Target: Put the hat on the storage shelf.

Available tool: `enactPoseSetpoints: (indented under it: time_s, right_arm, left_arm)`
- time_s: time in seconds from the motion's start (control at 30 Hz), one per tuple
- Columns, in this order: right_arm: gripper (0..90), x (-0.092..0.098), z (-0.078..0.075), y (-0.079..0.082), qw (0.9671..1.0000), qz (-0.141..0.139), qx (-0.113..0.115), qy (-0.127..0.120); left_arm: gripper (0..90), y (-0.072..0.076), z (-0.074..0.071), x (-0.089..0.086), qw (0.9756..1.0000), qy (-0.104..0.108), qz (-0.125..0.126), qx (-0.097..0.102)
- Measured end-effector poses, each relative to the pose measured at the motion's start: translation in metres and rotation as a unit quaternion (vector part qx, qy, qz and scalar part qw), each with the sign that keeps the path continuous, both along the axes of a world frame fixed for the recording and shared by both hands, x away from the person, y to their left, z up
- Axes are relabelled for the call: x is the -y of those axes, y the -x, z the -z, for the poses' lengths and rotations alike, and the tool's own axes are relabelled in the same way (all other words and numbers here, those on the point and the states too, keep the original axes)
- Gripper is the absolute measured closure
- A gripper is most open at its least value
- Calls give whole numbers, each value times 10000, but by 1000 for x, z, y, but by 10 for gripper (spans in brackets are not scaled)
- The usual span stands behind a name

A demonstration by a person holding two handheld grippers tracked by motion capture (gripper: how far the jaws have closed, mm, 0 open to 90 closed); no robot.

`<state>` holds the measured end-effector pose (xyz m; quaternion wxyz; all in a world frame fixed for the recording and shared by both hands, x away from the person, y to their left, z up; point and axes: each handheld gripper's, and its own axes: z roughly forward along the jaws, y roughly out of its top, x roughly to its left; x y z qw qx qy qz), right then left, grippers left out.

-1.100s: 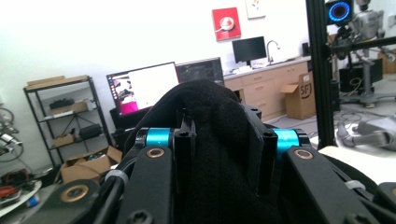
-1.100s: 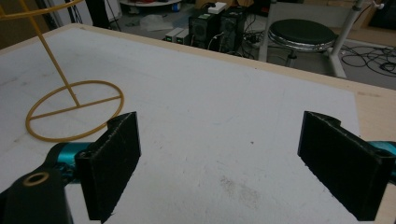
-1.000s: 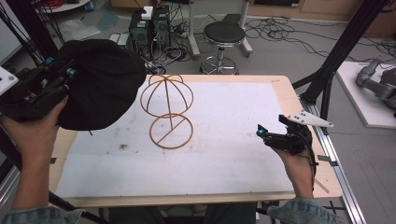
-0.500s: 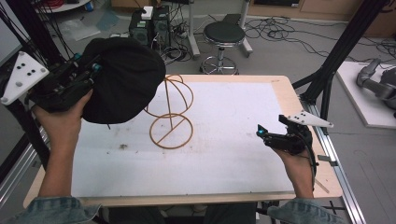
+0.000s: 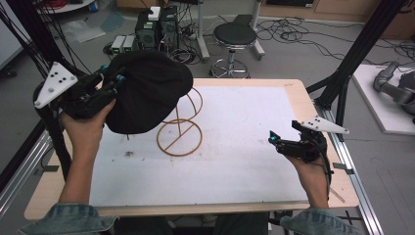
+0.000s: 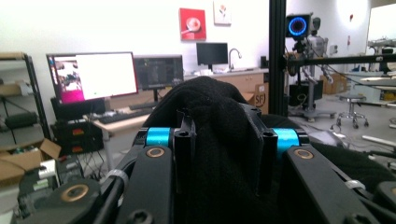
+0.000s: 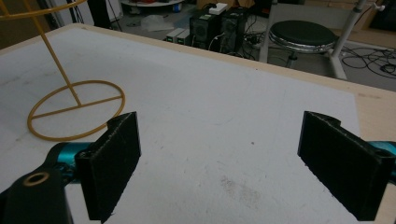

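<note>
A black cloth hat (image 5: pixel 147 90) hangs in the air over the table's left side, partly covering the top of a yellow wire stand (image 5: pixel 179 137). My left gripper (image 5: pixel 115 83) is shut on the hat's edge; in the left gripper view the black fabric (image 6: pixel 224 140) is pinched between the two jaws. The stand's ring base (image 7: pixel 74 109) rests on the white mat, with its thin stem rising from it. Near the table's right edge my right gripper (image 5: pixel 272 138) is held low and open, with nothing between its fingers (image 7: pixel 116 158).
A white mat (image 5: pixel 244 147) covers most of the wooden table. Black frame posts (image 5: pixel 352 58) stand at both sides. A round stool (image 5: pixel 235 36), computer boxes and cables sit on the floor behind the table.
My left gripper has carried the hat rightward and closer to the wire stand, so the hat now overlaps the stand's top. The right gripper has stayed in place.
</note>
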<state>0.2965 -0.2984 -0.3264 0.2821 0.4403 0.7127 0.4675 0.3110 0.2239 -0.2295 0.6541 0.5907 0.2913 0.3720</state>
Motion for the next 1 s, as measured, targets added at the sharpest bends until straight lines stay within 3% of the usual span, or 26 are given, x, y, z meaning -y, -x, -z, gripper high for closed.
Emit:
enactPoseSetpoints:
  time_s: [0.37,1.0]
  right_arm:
    - [130,1,0,0,10000,0,11,-6]
    - [130,3,-1,1,10000,-2,32,-2]
  left_arm:
    - [689,-18,22,25,9989,-303,188,-310]
    - [667,-33,45,46,9961,-668,257,-520]
